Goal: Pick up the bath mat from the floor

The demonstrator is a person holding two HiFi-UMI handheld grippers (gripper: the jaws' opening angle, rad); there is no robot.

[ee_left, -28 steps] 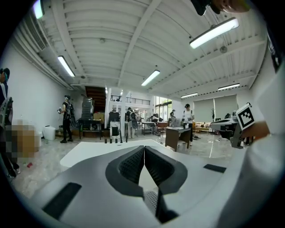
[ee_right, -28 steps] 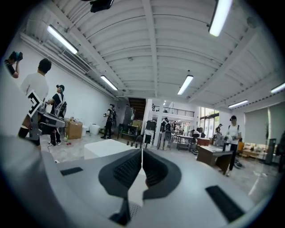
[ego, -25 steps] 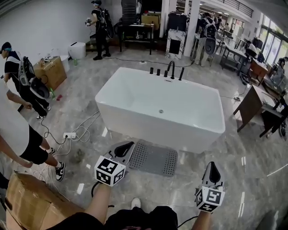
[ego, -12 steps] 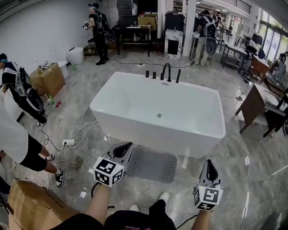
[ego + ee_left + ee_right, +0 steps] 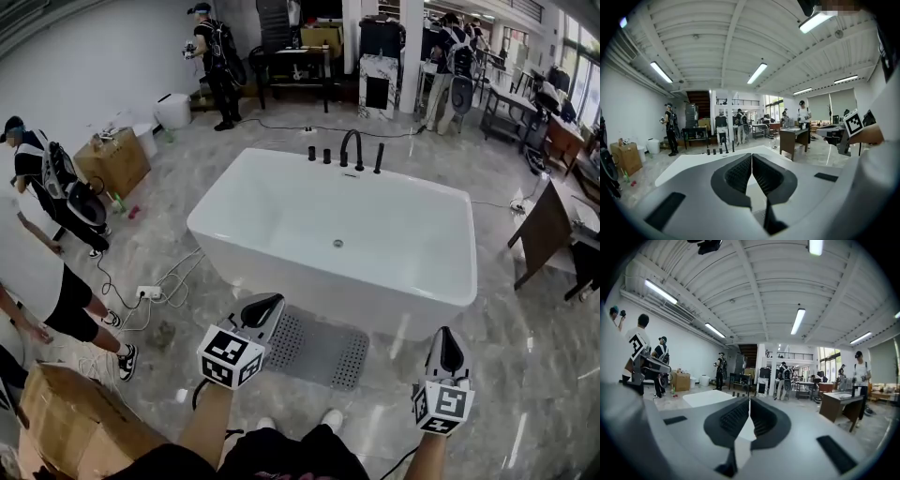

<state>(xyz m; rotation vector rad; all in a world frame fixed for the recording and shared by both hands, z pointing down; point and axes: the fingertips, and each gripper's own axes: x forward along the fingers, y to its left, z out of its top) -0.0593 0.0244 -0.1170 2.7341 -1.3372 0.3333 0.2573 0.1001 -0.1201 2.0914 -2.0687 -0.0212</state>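
Note:
A grey perforated bath mat lies flat on the marble floor against the near side of the white bathtub. My left gripper hovers above the mat's left end, jaws shut and empty. My right gripper is held to the right of the mat, apart from it, also shut with nothing in it. In the left gripper view the left gripper points level over the bathtub. The right gripper in its own view points across the room; the bathtub shows to its left. The mat is not seen in either gripper view.
A black tap set stands on the tub's far rim. A power strip with cables lies on the floor at left. A cardboard box sits at lower left. People stand at left and at the back. A dark desk is at right.
The head view has shifted slightly, so the tub and mat sit a little differently in frame. Both grippers stay shut at about the same places. A person at left has moved.

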